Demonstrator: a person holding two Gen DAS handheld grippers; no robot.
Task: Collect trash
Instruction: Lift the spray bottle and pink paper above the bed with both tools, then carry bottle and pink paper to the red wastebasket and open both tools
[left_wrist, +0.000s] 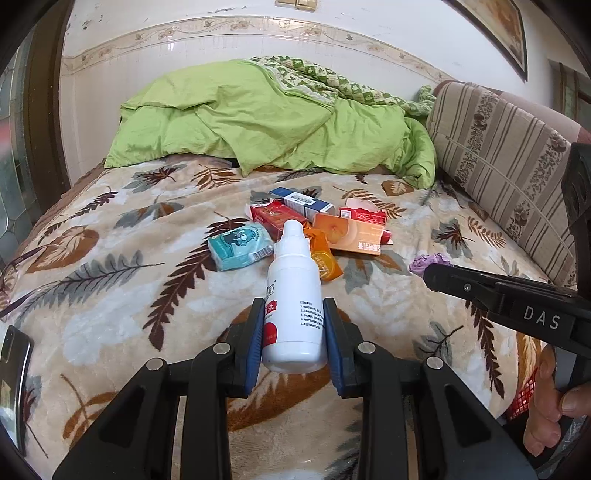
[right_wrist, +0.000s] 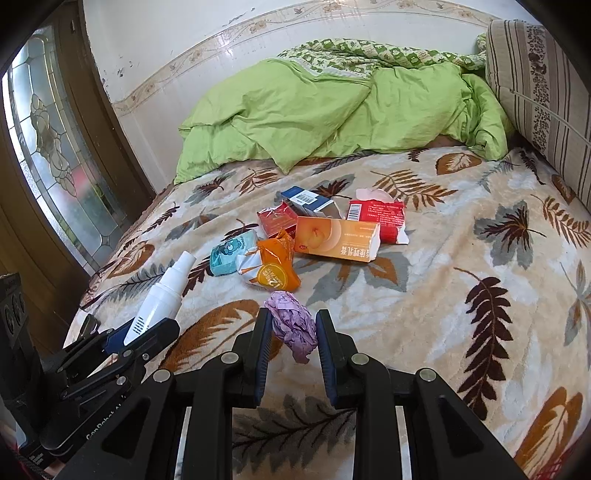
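Observation:
My left gripper is shut on a white plastic bottle with a red label, its nozzle pointing away from me, held above the bed. My right gripper is shut on a crumpled purple wad. In the left wrist view the purple wad shows at the tip of the right gripper. In the right wrist view the white bottle sticks out of the left gripper at the lower left. Further back on the leaf-patterned blanket lies a pile of trash: an orange box, a red box, a blue box, an orange wrapper and a teal tissue pack.
A green duvet is bunched at the far end of the bed. A striped cushion stands along the right side. A dark phone lies near the bed's left edge. A glass-panelled door is at the left. A hand holds the right gripper.

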